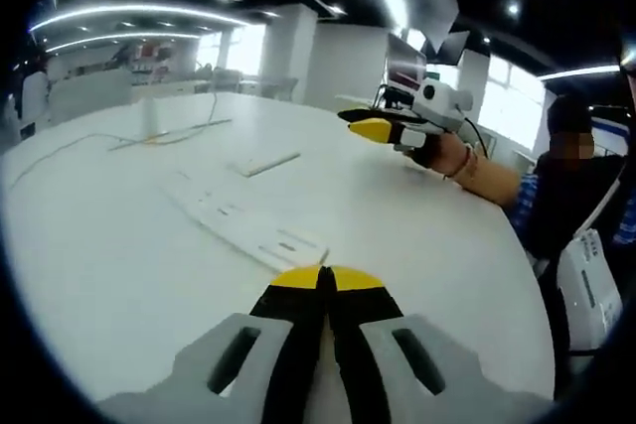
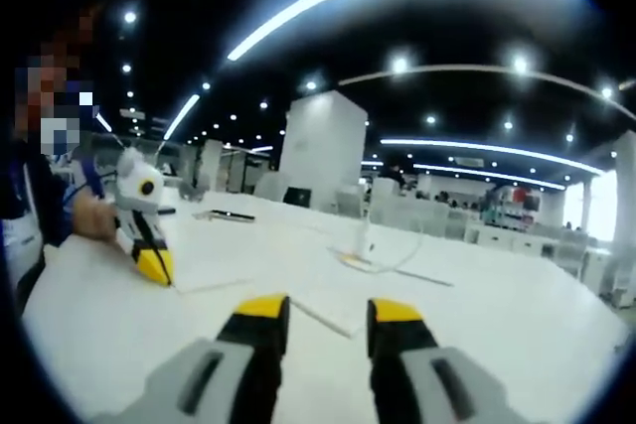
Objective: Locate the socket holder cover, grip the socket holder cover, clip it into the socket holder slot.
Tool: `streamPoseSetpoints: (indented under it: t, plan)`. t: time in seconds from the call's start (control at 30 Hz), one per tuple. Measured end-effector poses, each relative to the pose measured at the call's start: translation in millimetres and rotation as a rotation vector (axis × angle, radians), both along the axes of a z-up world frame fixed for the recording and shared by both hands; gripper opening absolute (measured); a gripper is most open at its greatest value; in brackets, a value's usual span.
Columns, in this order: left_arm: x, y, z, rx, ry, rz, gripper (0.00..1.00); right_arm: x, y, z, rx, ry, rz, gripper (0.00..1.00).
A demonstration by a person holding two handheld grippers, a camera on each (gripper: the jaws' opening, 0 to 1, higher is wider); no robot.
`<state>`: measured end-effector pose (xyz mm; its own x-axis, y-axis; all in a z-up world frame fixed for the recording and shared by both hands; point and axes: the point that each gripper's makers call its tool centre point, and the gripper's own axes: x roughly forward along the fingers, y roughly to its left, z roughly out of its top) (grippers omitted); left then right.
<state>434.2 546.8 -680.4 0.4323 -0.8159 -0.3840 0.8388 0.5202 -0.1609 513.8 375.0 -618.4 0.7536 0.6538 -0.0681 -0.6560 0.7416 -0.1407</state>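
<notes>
On the white table (image 1: 119, 245) lies a long white socket holder (image 1: 248, 223), running away from my left gripper (image 1: 323, 273). That gripper's yellow-tipped jaws are shut together with nothing between them, just short of the holder's near end. A thin white cover strip (image 1: 266, 163) lies further off on the table. My right gripper (image 1: 364, 124) hovers above the table's far right, held by a hand. In the right gripper view my right gripper (image 2: 330, 310) is open and empty, with a thin white strip (image 2: 320, 317) on the table beyond it. The left gripper (image 2: 155, 265) shows there with its tip low at the table.
Thin cables (image 1: 149, 136) trail over the far left of the table. A person (image 1: 581, 181) sits at the right edge beside a white chair (image 1: 591, 290). A dark flat object (image 2: 224, 214) and a cable (image 2: 363, 240) lie on the far part of the table.
</notes>
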Motion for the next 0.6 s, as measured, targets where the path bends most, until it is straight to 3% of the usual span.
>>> streamPoseSetpoints:
  t: [0.6]
  plan:
    - [5.8,6.0,-2.9,0.025,-0.005,0.021,0.03,-0.2,2.1,-1.0,-0.011,-0.001,0.003,0.33]
